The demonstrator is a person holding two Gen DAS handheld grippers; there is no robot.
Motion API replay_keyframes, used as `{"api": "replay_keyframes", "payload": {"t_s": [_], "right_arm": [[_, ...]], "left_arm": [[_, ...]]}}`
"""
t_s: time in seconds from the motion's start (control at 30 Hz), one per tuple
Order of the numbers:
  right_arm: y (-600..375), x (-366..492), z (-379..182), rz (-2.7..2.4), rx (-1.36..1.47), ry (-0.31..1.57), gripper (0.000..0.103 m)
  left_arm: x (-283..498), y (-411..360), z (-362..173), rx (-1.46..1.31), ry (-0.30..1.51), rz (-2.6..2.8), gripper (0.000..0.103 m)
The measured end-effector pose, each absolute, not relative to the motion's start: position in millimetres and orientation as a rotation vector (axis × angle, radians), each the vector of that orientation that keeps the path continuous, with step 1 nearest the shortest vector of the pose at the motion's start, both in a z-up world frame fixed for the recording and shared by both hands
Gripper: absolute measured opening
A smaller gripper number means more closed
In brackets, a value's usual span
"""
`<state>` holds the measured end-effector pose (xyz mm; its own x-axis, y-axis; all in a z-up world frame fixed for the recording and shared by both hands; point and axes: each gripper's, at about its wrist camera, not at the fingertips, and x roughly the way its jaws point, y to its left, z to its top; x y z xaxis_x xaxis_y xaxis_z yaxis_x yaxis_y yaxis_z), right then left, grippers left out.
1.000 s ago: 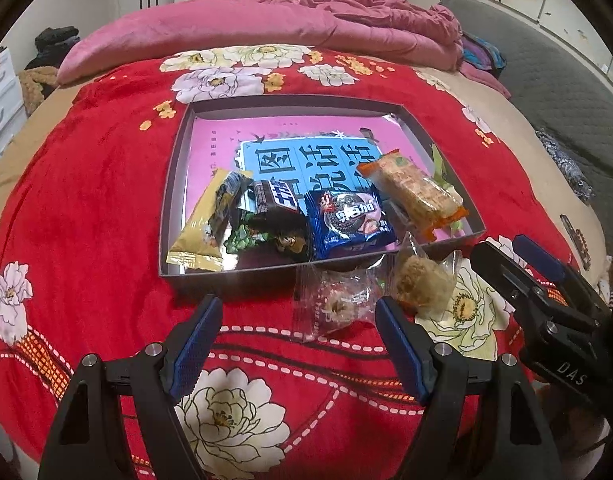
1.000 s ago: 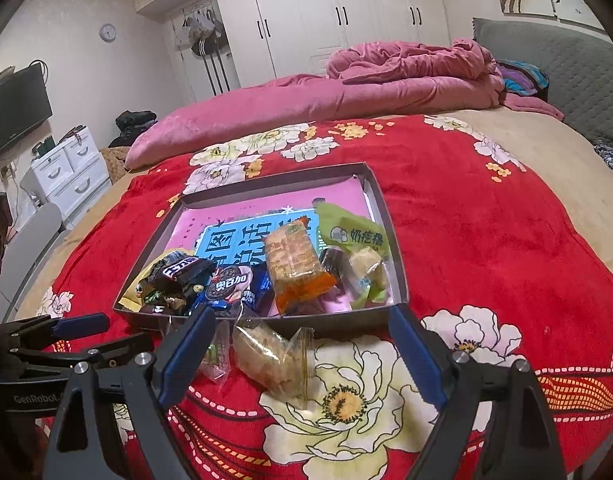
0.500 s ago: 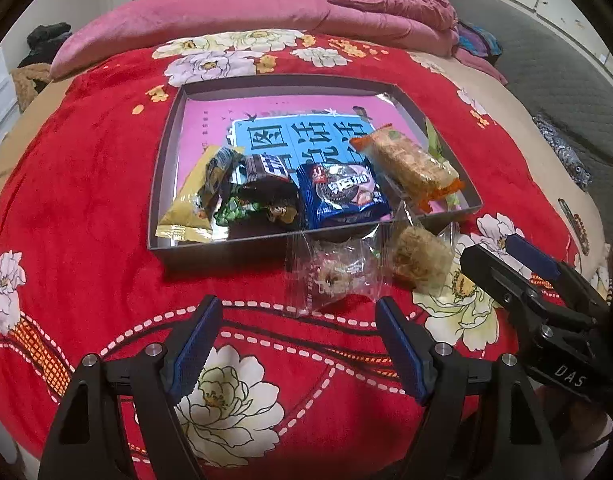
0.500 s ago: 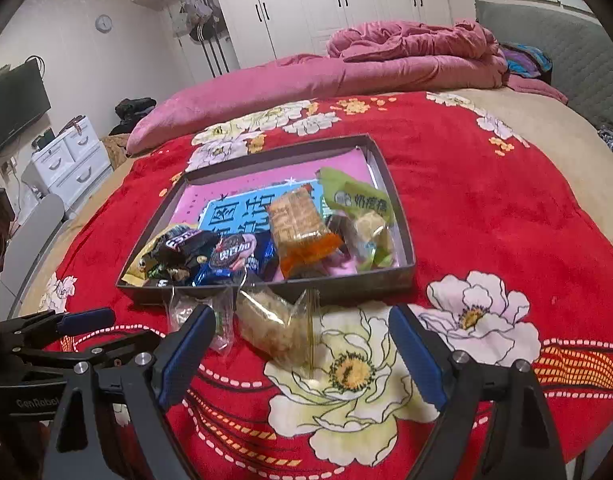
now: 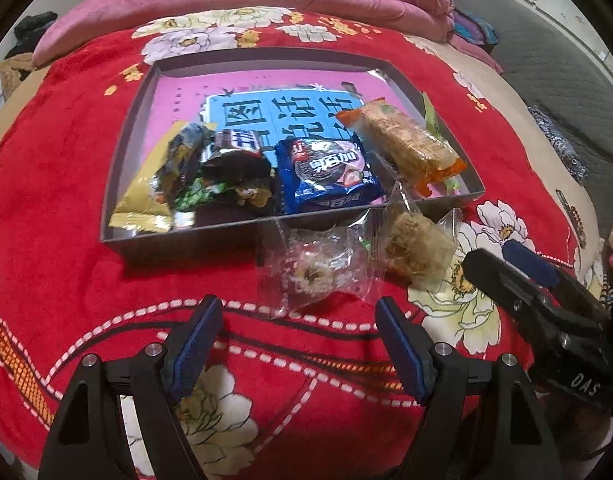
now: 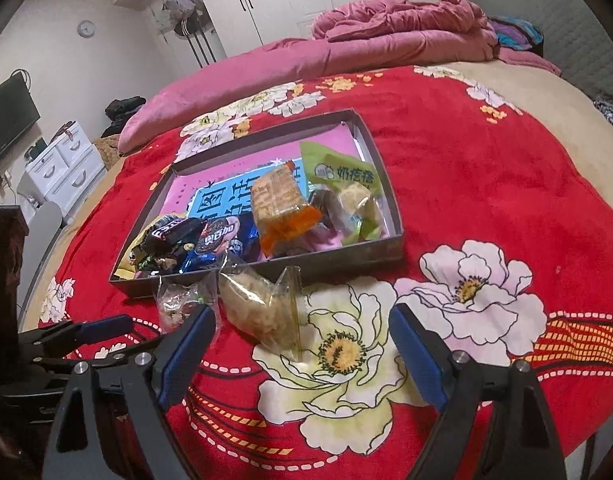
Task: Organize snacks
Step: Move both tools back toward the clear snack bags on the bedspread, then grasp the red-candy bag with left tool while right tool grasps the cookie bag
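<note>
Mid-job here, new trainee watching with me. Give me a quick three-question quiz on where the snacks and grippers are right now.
1. True or false: every snack already lies inside the box.
2. How many clear-wrapped snacks lie on the blanket in front of the box?
3. Which is right? A) the left gripper is shut on the blue pack; B) both grippers are open and empty; C) the right gripper holds the orange-ended pack.

Key
1. False: the round cookie and the flaky pastry are outside.
2. Two.
3. B.
</note>
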<state>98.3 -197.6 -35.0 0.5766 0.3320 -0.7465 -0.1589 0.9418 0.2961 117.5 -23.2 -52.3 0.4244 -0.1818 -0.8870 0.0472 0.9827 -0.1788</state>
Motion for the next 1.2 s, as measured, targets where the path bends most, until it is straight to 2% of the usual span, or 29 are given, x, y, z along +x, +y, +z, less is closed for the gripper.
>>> {"api": "replay_keyframes", "payload": {"t_s": [0.53, 1.2], "right_arm": [[-199, 109, -49, 0.301, 0.249, 0.973, 0.088], [-166, 132, -69, 0.37, 0.212, 1.023, 0.088]], "left_arm": [[147, -28, -72, -0.148, 1.155, -0.134, 0.079], [135, 6, -74, -0.171, 1.136, -0.073, 0.08]]}}
